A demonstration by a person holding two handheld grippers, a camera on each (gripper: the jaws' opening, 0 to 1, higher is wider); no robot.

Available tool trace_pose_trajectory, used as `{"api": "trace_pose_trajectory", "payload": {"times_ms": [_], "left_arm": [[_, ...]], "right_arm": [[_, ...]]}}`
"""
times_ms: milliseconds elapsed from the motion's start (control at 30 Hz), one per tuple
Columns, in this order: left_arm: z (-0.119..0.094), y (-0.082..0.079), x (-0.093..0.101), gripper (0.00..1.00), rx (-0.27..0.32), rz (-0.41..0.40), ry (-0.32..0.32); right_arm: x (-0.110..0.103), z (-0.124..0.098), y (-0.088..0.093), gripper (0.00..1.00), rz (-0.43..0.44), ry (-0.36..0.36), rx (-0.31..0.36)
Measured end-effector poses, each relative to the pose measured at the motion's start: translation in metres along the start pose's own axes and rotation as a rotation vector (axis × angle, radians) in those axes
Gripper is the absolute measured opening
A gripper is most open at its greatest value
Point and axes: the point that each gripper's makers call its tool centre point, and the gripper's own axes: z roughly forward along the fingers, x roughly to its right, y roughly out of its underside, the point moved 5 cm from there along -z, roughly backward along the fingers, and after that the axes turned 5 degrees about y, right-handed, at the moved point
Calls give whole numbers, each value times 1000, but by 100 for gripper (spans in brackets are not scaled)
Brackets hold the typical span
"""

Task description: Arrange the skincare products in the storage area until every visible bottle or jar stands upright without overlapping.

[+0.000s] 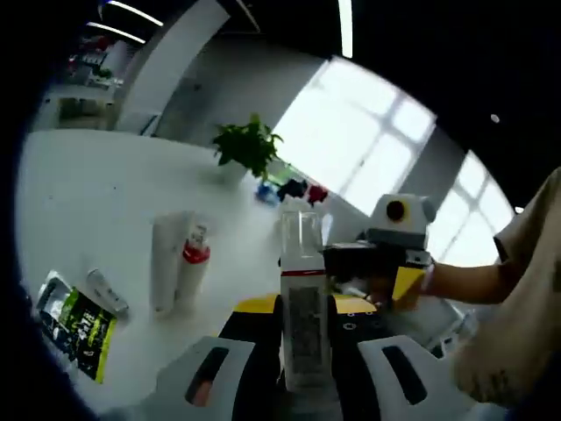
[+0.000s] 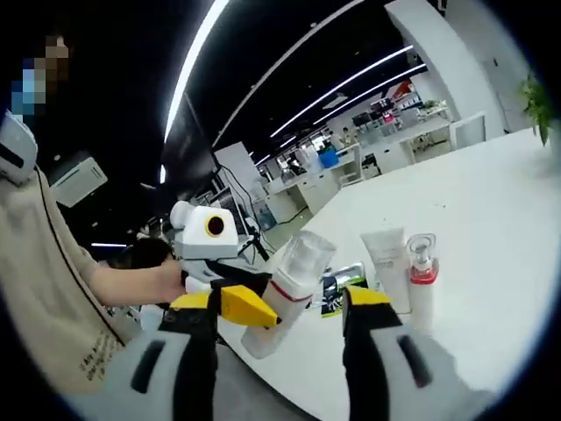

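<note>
Between my left gripper's (image 1: 298, 368) jaws I hold a bottle (image 1: 303, 298), clamped: clear cap, red band, grey label, print unreadable. My right gripper (image 2: 280, 307) hangs released just beside it. On the white table (image 1: 96, 184) stand a white tube (image 1: 166, 259) and pump bottle (image 1: 195, 263); a green packet (image 1: 79, 329) lies flat.

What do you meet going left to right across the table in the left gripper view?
Green sachet → small grey tube → white tube → red-collared pump bottle → clear-capped bottle held in the left gripper → right gripper.
</note>
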Motion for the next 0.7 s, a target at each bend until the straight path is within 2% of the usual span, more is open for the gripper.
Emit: {"api": "trace_pose_trajectory", "payload": {"times_ms": [267,567,700], "left_arm": [[11,2,8,17,18,-4,47],[23,0,17,17,59,22,107],[27,3,13,17,66,26,111]], "right_arm": [[-1,1,-6,50,-15,-42,-28],[10,-9,-6,29,14,-62,-48],[18,-11,-6,27,29,-72,-55]]}}
